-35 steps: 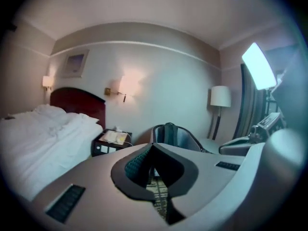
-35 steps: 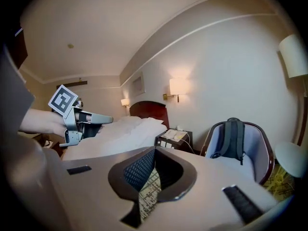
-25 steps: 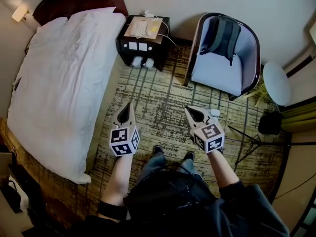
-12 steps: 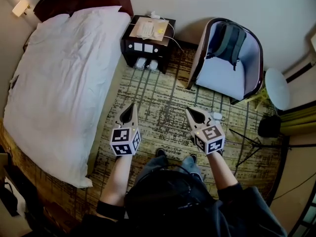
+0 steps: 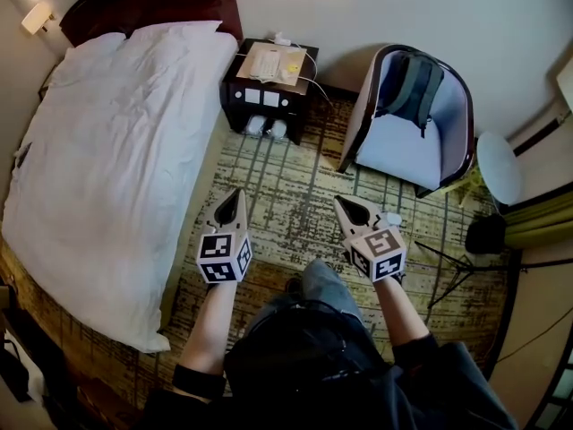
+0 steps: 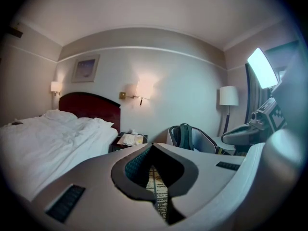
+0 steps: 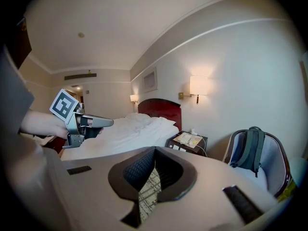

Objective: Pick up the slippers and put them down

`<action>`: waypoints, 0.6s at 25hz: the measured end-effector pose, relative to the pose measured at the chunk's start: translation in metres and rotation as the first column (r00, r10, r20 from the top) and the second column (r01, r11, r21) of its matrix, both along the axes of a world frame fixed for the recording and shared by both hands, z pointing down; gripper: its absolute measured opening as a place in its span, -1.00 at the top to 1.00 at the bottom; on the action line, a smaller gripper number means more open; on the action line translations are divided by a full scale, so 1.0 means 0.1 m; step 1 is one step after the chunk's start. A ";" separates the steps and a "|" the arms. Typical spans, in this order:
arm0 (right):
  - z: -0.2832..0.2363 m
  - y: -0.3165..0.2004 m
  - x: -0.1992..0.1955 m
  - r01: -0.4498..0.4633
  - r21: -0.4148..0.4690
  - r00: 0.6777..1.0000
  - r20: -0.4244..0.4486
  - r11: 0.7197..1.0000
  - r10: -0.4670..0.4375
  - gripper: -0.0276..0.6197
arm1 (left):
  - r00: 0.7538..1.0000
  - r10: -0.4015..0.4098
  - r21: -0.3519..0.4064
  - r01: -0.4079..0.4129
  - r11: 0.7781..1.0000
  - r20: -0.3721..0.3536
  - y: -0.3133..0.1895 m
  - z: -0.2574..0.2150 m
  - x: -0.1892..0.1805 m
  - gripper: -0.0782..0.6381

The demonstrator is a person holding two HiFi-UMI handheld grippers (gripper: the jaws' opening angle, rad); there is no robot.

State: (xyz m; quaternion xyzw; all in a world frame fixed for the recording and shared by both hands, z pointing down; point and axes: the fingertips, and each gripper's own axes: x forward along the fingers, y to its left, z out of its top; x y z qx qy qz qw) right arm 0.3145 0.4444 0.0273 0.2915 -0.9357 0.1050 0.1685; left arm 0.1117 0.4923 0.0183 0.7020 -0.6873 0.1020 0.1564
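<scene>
Left tongs and right tongs: fully closed, nothing gripped, over patterned carpet. White slippers: paired in lower recess of nightstand, beside bed, well apart from both tongs.

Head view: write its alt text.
A person holds out the left hand-held gripper and right hand-held gripper, both shut and empty, over a patterned carpet. Ahead stand a white bed, a nightstand with slippers underneath, and an armchair holding a backpack.
</scene>
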 end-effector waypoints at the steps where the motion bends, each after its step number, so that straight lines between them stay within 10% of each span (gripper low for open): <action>1: 0.00 -0.02 -0.01 -0.003 -0.001 1.000 0.000 1.000 0.003 0.91 | 1.000 0.007 -0.003 -0.007 1.000 0.000 -0.01 0.00 0.00 0.78; 15: 0.15 -0.72 -0.42 0.002 -0.017 1.000 0.019 1.000 -0.001 0.91 | 1.000 0.029 -0.035 -0.029 0.999 0.002 -0.71 0.16 -0.30 0.78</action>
